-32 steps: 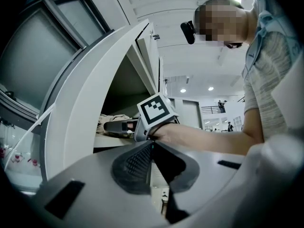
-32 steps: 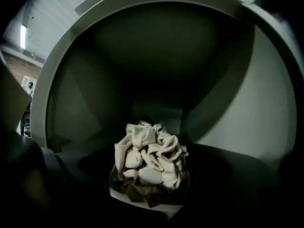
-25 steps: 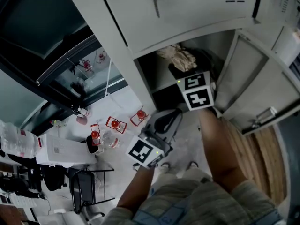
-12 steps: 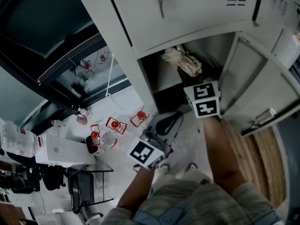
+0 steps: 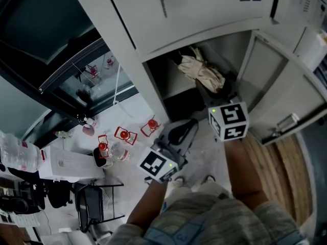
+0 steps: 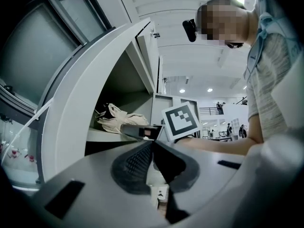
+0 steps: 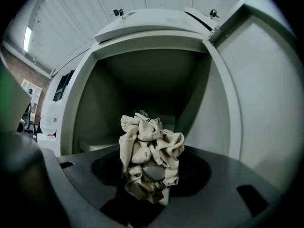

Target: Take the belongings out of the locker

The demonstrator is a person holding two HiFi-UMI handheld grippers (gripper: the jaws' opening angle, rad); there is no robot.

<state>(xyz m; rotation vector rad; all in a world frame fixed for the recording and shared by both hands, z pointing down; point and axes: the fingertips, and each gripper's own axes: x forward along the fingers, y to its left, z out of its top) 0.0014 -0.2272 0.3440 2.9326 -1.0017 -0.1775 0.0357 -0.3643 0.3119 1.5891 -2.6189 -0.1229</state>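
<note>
Your right claw (image 5: 213, 92) is clamped on the beige cloth (image 5: 203, 70), and in the right gripper view the crumpled bundle (image 7: 150, 151) fills the space between the two jaws of that claw (image 7: 152, 177), bulging up toward 12 o'clock and hanging down a little toward 6 o'clock. Behind it you see the open locker (image 7: 147, 75), its dark compartment running back from the claw. In the head view the locker (image 5: 168, 83) sits at about 12 to 1 o'clock, with the locker door (image 5: 276, 98) swung out at 3 o'clock. The cloth lies at the front of the compartment, right at the mouth, with your right arm reaching up to it from 6 o'clock. From the left gripper view the same cloth (image 6: 118, 120) rests on the shelf (image 6: 104, 136) at about 9 o'clock of the right claw's marker cube (image 6: 180, 121), with the dark fingers (image 6: 140, 131) of the right claw reaching in against it. Your left claw (image 6: 152, 143) is closed with nothing in it, the ribbed pads meeting at their tips. In the head view it (image 5: 183, 127) hangs low near the middle, below the locker opening and well apart from the cloth. A key (image 5: 162, 1) hangs from the closed door above, at 12 o'clock, and several red-topped items (image 5: 125, 135) stand on the floor at about 9 o'clock.
</note>
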